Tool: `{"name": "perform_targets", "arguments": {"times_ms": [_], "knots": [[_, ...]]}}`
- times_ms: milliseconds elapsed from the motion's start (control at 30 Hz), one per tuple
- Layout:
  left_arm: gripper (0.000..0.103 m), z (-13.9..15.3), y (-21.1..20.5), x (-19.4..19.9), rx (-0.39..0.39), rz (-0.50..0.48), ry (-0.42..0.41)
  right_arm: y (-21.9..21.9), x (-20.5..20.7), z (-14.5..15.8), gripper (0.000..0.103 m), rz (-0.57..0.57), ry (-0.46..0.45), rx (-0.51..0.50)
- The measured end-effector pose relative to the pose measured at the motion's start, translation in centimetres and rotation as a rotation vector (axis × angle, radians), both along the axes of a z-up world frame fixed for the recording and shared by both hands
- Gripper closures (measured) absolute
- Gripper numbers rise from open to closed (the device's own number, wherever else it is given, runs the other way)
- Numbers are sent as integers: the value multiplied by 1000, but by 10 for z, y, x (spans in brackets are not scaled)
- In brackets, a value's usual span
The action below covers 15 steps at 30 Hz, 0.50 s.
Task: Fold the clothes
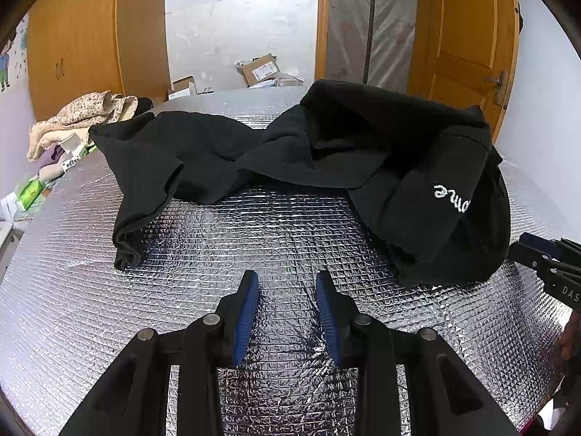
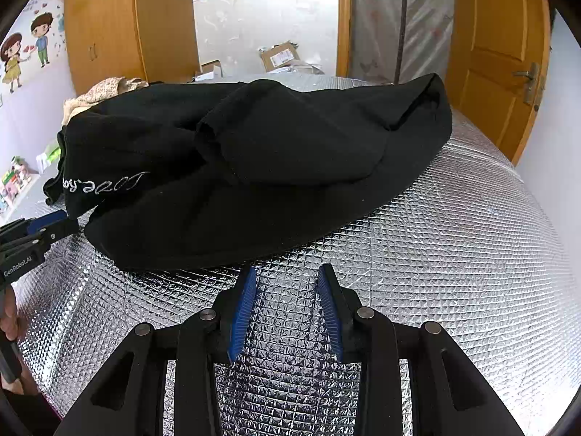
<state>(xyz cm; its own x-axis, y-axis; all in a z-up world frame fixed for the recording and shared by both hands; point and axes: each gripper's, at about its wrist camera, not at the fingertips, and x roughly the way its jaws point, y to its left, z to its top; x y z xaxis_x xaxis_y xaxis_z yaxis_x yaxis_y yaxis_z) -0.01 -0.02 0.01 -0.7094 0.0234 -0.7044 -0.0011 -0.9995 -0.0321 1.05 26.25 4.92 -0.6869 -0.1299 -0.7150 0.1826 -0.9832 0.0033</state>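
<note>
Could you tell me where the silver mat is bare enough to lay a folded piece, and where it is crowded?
Bare foil mat lies in front of the black garment, around the open left gripper. More is free to the garment's right, toward the door, ahead of the open right gripper. The far left edge is crowded: floral clothes and small boxes.

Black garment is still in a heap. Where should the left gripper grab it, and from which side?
Judging by the left wrist view, take the loose narrow end of the black garment. It lies alone on the foil-covered table, ahead and left of the open left gripper. Come in low from the near side, one finger sliding under the edge. The bulk by the right gripper is layered.
</note>
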Motion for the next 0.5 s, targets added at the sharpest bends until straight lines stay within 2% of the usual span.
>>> {"name": "perform_targets", "arguments": {"times_ms": [500], "knots": [[70,-2,-4,-2,-11,1,1,-1,-1,0,66,0,0,0]]}}
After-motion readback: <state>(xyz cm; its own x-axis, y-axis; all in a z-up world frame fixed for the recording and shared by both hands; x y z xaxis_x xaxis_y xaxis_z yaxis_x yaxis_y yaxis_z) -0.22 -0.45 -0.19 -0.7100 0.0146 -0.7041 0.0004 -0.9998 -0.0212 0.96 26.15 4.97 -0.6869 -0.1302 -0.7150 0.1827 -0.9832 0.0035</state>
